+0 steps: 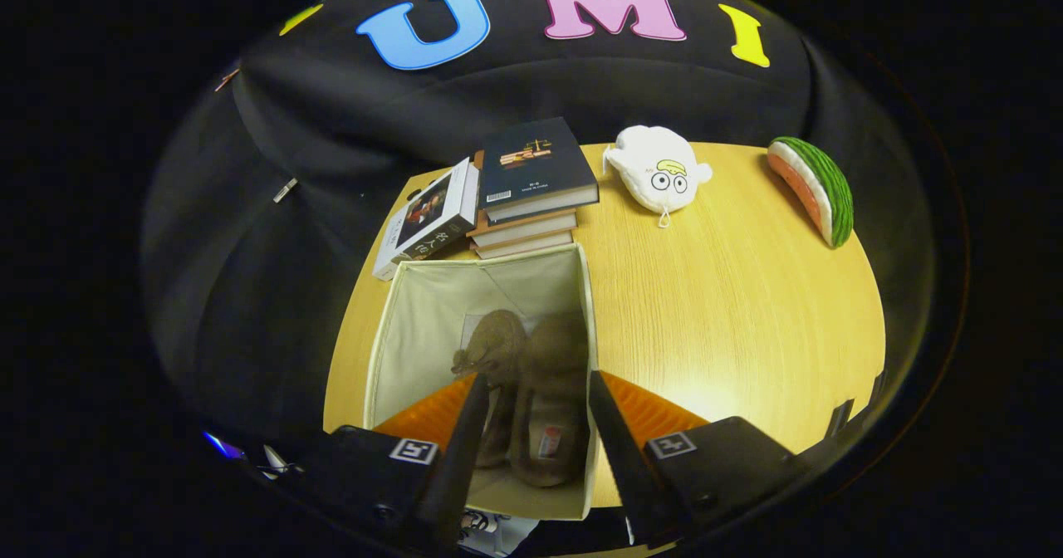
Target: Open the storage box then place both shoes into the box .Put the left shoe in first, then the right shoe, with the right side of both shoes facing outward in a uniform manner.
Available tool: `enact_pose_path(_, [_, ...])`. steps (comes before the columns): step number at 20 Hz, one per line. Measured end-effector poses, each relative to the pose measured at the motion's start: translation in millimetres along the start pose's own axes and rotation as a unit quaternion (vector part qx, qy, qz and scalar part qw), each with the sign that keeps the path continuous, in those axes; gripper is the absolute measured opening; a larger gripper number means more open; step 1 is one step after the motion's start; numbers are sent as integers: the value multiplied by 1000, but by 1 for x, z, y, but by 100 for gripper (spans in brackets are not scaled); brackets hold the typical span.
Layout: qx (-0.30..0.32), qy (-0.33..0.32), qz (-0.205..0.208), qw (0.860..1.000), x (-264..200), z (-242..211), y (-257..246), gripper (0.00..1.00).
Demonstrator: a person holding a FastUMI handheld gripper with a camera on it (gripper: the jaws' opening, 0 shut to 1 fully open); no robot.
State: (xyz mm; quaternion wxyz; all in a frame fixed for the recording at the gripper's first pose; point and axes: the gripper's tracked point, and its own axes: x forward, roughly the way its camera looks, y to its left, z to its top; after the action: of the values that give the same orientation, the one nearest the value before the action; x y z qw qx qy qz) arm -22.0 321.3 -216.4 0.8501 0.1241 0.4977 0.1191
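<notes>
An open cream fabric storage box (399, 325) stands on the wooden table (731, 309), right below me. Two brown shoes lie side by side on its floor: one shoe (492, 359) toward the left, the other shoe (552, 400) beside it against the right wall, its insole showing. My gripper (536, 396) hovers above the box's mouth, open, its fingers spread apart with nothing held between them. The near ends of both shoes sit partly behind the fingers (467, 433).
Beyond the box is a stack of books (531, 188), with another book (432, 217) leaning at its left. A white plush toy (658, 172) and a watermelon-slice plush (815, 188) lie further right at the table's back.
</notes>
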Motion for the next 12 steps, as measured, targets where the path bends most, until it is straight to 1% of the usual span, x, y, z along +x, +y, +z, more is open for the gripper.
enact_pose_path(1, [-2,-4,2,1000,0,2,0,89])
enact_pose_path(3, [-7,-10,4,1000,-2,3,-1,96])
enact_pose_path(7, [-25,-23,12,999,-5,5,-4,98])
enact_pose_path(12, [-51,-82,42,994,-28,21,-1,99])
